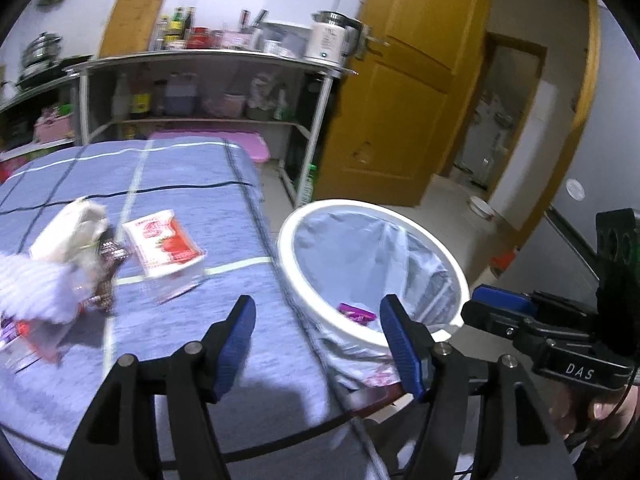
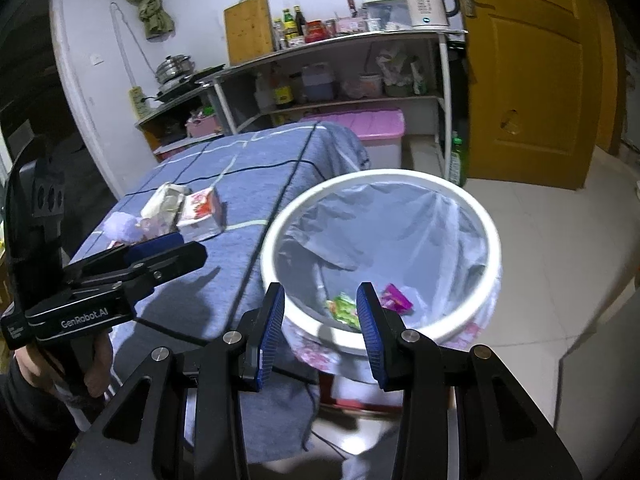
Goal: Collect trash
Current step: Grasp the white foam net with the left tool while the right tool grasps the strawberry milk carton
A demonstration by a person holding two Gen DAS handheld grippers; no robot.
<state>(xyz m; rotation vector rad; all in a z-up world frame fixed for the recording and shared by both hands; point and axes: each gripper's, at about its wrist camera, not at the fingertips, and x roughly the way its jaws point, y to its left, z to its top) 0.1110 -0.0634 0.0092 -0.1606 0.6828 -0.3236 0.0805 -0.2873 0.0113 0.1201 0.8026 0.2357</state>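
A white-rimmed trash bin [image 1: 460,276] [image 2: 494,240] with a clear liner stands beside the blue checked table [image 1: 192,184] [image 2: 256,168]. In it lie a pink wrapper [image 1: 357,313] [image 2: 396,298] and a green wrapper [image 2: 344,309]. On the table lie a red-and-white carton [image 1: 162,246] [image 2: 200,216], crumpled white paper [image 1: 72,232] [image 2: 166,200] and other wrappers [image 1: 108,276]. My left gripper [image 1: 318,312] is open and empty over the table's right edge; it also shows in the right wrist view [image 2: 168,250]. My right gripper [image 2: 320,300] is open and empty above the bin's near rim.
A metal shelf [image 1: 208,60] [image 2: 344,40] with bottles and a kettle [image 2: 428,0] stands behind the table. A pink storage box [image 2: 372,128] sits under it. A yellow door [image 1: 404,92] [image 2: 532,80] is at the right, over tiled floor [image 2: 560,240].
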